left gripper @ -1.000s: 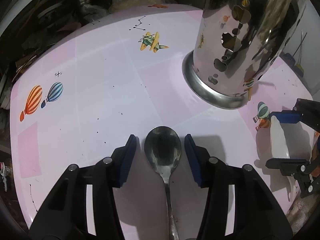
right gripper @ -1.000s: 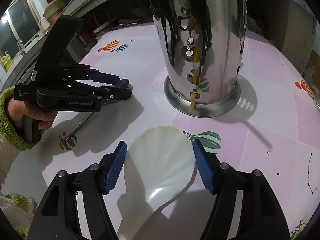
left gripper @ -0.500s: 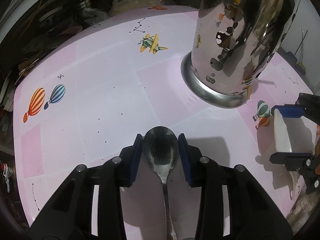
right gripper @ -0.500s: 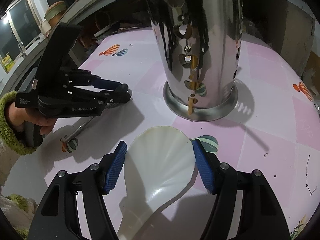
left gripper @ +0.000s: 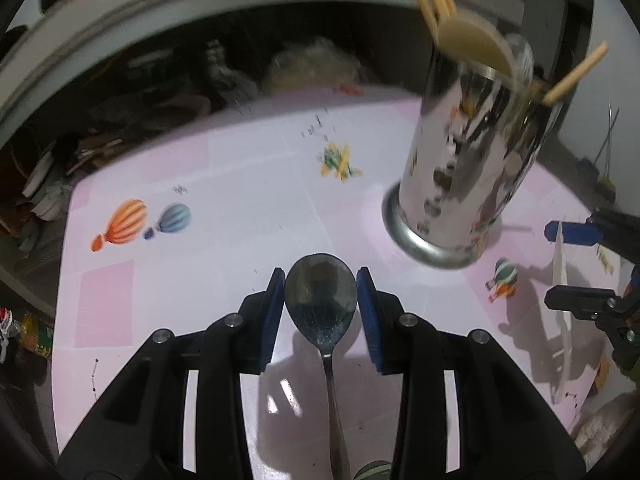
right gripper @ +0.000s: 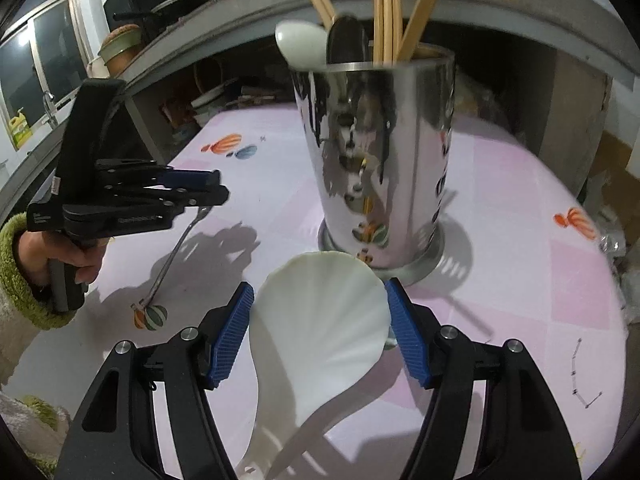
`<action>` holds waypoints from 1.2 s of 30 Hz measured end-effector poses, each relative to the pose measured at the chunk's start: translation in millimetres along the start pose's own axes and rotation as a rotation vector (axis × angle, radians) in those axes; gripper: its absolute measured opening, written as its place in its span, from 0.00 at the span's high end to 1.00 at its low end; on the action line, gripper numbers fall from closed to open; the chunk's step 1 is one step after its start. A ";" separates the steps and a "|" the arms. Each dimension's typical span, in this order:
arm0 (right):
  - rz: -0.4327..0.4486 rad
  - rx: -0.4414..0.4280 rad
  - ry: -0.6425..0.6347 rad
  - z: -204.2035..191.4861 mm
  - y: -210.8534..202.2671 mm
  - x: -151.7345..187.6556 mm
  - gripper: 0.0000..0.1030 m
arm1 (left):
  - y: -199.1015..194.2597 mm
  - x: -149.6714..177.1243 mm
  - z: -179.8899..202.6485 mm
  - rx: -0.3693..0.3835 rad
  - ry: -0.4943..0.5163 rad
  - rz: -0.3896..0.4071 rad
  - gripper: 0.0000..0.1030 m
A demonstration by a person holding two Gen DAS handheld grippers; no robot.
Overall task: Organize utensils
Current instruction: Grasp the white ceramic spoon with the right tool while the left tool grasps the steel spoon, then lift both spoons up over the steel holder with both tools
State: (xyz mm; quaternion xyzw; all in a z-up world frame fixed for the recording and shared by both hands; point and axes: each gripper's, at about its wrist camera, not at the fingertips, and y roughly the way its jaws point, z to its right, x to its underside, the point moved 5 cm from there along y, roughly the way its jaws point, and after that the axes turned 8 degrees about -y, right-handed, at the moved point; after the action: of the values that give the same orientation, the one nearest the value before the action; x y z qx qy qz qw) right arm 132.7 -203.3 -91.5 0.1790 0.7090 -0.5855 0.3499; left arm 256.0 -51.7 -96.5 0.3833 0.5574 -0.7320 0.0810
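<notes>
Steel, slick and rigid, the metal spoon (left gripper: 321,300) sits pinched at its bowl between the left gripper (left gripper: 321,312) pads, lifted off the pink table (left gripper: 224,208) short of the utensil holder (left gripper: 468,160). Right view: the right gripper (right gripper: 320,336) clamps the white scalloped spoon (right gripper: 320,320) by its broad bowl, likely brittle and best held gently, just before the holder.

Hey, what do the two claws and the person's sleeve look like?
Both claws, left and right, are matte black plastic with ribbed blue pads and silver screws at the joints. Seen from the right wrist, the left one has a black pistol-style handle with faint lettering. The sleeve is fuzzy green.
</notes>
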 end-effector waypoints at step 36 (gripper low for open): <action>0.263 0.042 -0.118 5.2 -116.4 -77.6 0.36 | -108.8 -54.8 24.3 0.088 -0.023 0.293 0.67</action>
State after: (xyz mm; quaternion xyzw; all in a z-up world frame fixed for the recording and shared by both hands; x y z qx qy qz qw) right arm 110.5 -225.3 45.0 0.2430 0.6452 -0.5589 0.4608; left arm 223.1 -50.2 23.3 0.4554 0.4617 -0.7405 0.1765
